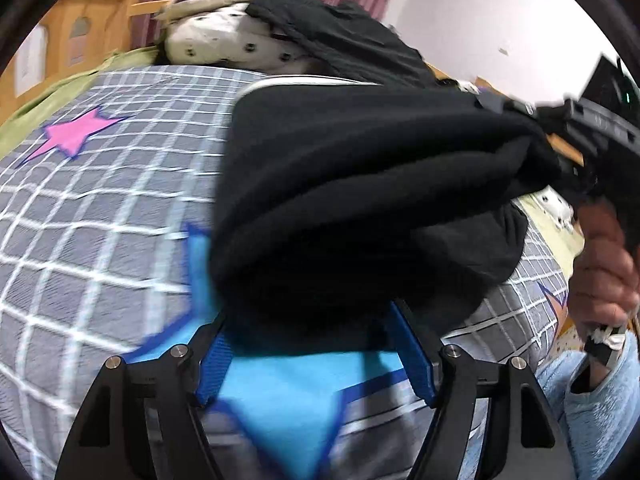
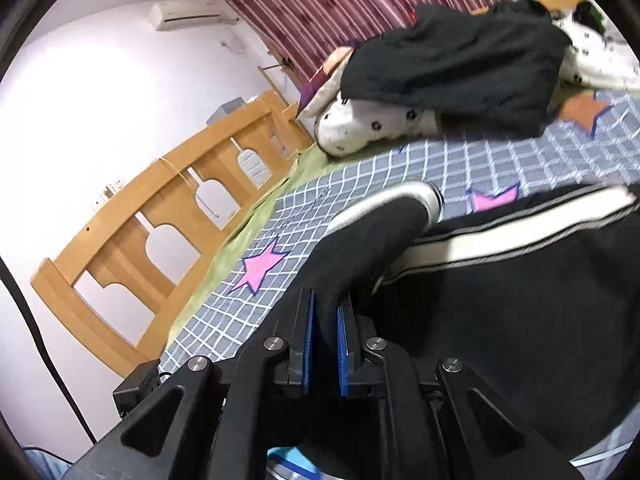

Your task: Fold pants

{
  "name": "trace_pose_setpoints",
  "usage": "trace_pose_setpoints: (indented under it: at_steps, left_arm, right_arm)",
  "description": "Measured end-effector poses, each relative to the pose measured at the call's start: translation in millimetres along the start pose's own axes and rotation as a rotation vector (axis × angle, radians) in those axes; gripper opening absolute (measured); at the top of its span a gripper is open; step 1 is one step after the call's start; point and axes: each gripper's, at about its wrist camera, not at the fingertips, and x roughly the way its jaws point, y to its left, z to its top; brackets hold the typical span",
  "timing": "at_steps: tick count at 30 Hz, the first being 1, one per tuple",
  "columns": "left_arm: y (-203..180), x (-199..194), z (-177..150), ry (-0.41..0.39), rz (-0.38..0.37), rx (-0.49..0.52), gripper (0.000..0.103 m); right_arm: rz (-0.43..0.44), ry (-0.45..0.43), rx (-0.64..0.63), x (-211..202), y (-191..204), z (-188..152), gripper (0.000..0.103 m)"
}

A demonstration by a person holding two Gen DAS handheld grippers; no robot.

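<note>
Two tools: our right hand-held gripper pinched the black pants; our left hand-held gripper gaped wide just beneath their fold, angled downward.

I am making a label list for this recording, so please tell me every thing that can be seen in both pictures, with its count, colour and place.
pants: one, black with white side stripes, on the bed sheet, one end lifted
bed sheet: one, grey with white grid and pink, blue and orange stars, over the bed
dark garment: one, black, heaped on the pillow at the far end
pillow: one, white with dark dots, at the far end of the bed
headboard: one, light wood, along the wall
curtain: one, dark red striped, behind the bed
air conditioner: one, white, high on the wall
left gripper: black with blue pads, open, at the pants' near edge
right gripper: black with blue pads, shut on the pants
hand: one, holding the right gripper's handle, light blue sleeve
</note>
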Motion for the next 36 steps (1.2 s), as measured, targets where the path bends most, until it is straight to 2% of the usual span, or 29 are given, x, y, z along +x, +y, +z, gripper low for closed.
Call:
trace_pose_setpoints:
  at_steps: [3,6,11,14,16,18,20,21,22,25,28,30,32,34,36]
  left_arm:
    - [-10.7,12.6,-0.4,-0.006,0.071,-0.005,0.078]
    - [-10.2,12.5,-2.2,-0.025,0.090,-0.032,0.078]
    - [-25.3,13.9,-3.5,-0.008,0.158,0.077,0.078]
    - [-29.2,12.8,-2.4,-0.004,0.140,0.088,0.079]
    - [-30.2,11.3,0.0,-0.012,0.060,0.078,0.081]
    - [-36.0,16.1,2.6,0.006,0.052,0.092,0.081]
    - [-40.8,19.0,3.0,0.015,0.053,0.122,0.081]
    - [-40.8,18.5,3.2,0.018,0.052,0.125,0.081]
    - [-39.0,17.9,4.9,0.032,0.046,0.121,0.081]
    - [-35.6,10.6,8.3,0.063,0.005,0.105,0.078]
    - [-36.3,-7.0,3.8,0.056,-0.017,0.120,0.078]
    - [-39.0,-18.1,2.2,0.038,-0.015,0.123,0.078]
    - [-44.7,-28.8,4.2,0.020,-0.041,0.120,0.078]
    - [-51.3,-35.3,11.5,-0.013,-0.052,0.133,0.078]
    - [-58.7,-33.3,22.1,-0.030,-0.045,0.148,0.078]
  right_arm:
    - [-0.008,-0.016,-0.025,-9.2,-5.8,7.7,0.009]
    - [-0.023,-0.040,-0.047,-24.1,-17.8,17.4,0.009]
    - [-0.093,-0.114,-0.085,-68.7,-52.9,36.7,0.009]
    - [-0.156,-0.220,-0.067,-116.2,-83.8,41.4,0.009]
    - [-0.229,-0.267,-0.057,-138.9,-104.1,37.3,0.009]
    - [-0.283,-0.244,0.002,-148.0,-136.2,27.9,0.009]
    - [-0.360,-0.136,0.047,-132.6,-168.8,9.5,0.009]
    - [-0.435,-0.075,0.059,-119.4,-181.9,-2.5,0.010]
    - [-0.460,-0.043,0.056,-111.6,-188.9,-12.2,0.010]
    - [-0.475,-0.060,0.022,-120.3,-183.1,-13.6,0.015]
    - [-0.542,-0.114,-0.006,-143.3,-170.3,-1.1,0.018]
    - [-0.487,-0.140,-0.019,-155.4,-158.4,8.5,0.018]
    - [-0.480,-0.136,-0.062,-156.9,-145.6,13.3,0.018]
    - [-0.481,-0.118,-0.113,-151.6,-135.1,13.9,0.018]
    - [-0.477,-0.054,-0.131,-137.3,-139.6,7.4,0.018]
